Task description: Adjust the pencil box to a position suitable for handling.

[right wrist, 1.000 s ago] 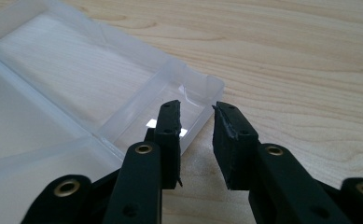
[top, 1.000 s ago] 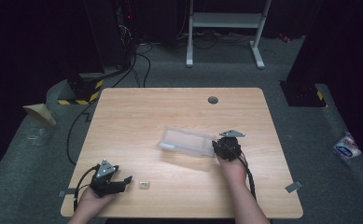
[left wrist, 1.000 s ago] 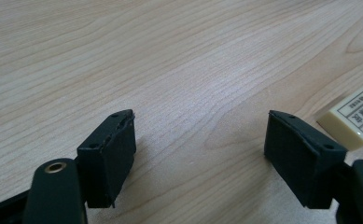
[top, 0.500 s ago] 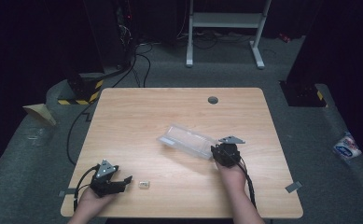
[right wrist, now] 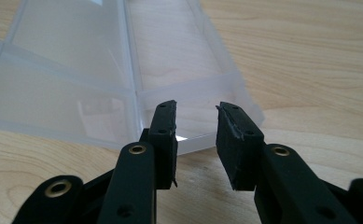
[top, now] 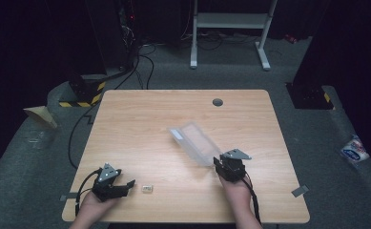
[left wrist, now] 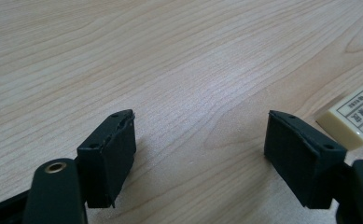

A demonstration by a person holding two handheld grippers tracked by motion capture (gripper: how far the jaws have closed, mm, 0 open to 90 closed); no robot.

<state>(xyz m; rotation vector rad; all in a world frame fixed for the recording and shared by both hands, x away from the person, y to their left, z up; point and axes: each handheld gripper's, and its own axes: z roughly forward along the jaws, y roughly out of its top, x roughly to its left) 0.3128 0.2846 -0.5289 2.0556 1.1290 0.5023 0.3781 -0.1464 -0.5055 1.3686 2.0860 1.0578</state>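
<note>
Light wooden table (top: pixel 140 119), pale grain, rounded corners. Right of its middle, lying open and flat: clear, thin-walled plastic case (top: pixel 195 142) with hinged halves, its near edge just ahead of the right gripper (top: pixel 231 167). Probably light, somewhat flexible, smooth enough to slip or skate across the wood; best taken by the rim of the near edge (right wrist: pixel 202 140), where a thin lip fits between the pads, with moderate pressure to avoid cracking. Right jaws a little apart, just now opening, nothing pinched between them. Left gripper (top: pixel 110 183) near the front left corner, jaws wide apart and empty. Just beside it, small cream-coloured rectangular eraser (left wrist: pixel 356 116) with printed label.
</note>
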